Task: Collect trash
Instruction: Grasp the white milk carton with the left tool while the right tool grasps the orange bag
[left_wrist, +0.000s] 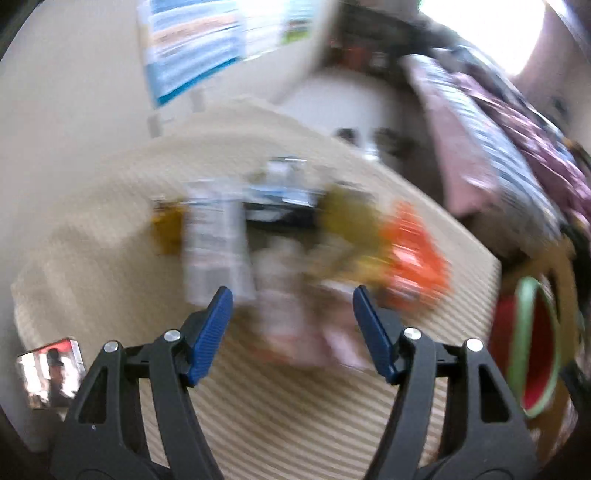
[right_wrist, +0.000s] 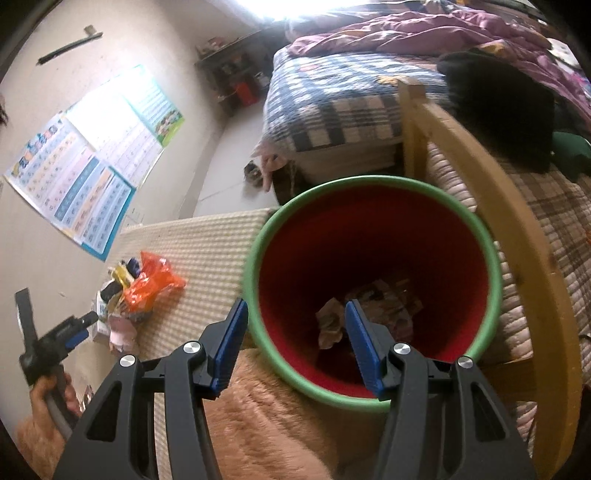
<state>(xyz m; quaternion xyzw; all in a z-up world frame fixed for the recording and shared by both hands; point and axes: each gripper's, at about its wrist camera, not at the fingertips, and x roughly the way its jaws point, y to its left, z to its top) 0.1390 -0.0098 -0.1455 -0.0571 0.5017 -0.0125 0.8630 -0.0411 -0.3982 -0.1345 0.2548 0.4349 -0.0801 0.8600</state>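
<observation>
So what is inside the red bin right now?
Crumpled papers and wrappers lie at the bottom of the bin. The right gripper's fingers cover part of them.

wall posters (right_wrist: 85, 162) printed, no text legible

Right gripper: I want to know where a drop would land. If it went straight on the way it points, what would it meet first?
Probably the crumpled trash at the bottom of the red bin; the right gripper, jaws open and empty, points into its mouth, though depth is unclear.
</observation>
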